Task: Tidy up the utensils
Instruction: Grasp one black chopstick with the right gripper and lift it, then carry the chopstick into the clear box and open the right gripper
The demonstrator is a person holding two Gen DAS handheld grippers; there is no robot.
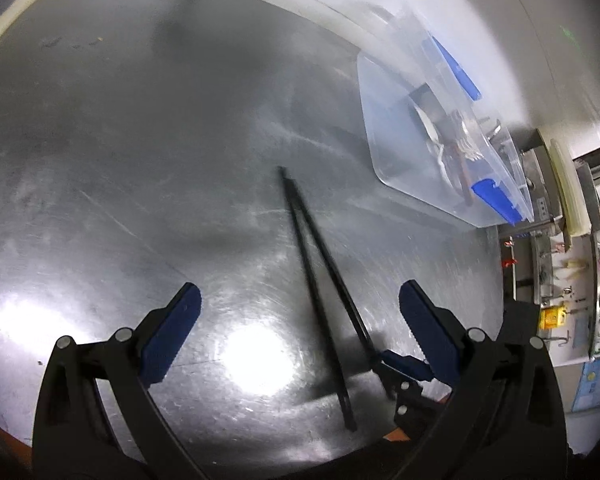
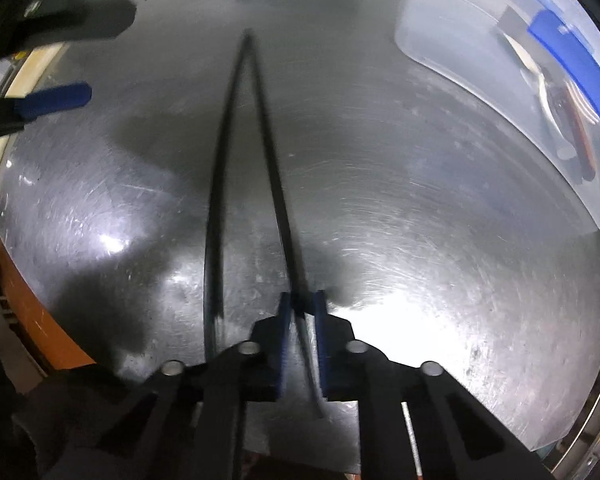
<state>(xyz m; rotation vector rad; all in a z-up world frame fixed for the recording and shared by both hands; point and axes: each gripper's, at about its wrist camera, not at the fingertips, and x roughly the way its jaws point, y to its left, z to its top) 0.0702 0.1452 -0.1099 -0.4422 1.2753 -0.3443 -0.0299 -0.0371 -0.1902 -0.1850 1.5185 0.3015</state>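
My right gripper (image 2: 300,304) is clenched on only one black chopstick (image 2: 276,184); lifting could strand its mate (image 2: 220,184), while my left gripper (image 1: 300,328) hangs released

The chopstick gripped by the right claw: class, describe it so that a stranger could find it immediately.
Start at the steel table, left of the clear plastic bin. Two black chopsticks lie in a narrow V. Yours is the right-hand chopstick, its near end pinched by the right claw.

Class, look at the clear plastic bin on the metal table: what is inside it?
Inside the bin lie a white spoon, a fork and a brown-handled utensil, piled together. Blue latches and the cloudy wall hide what else may lie below.
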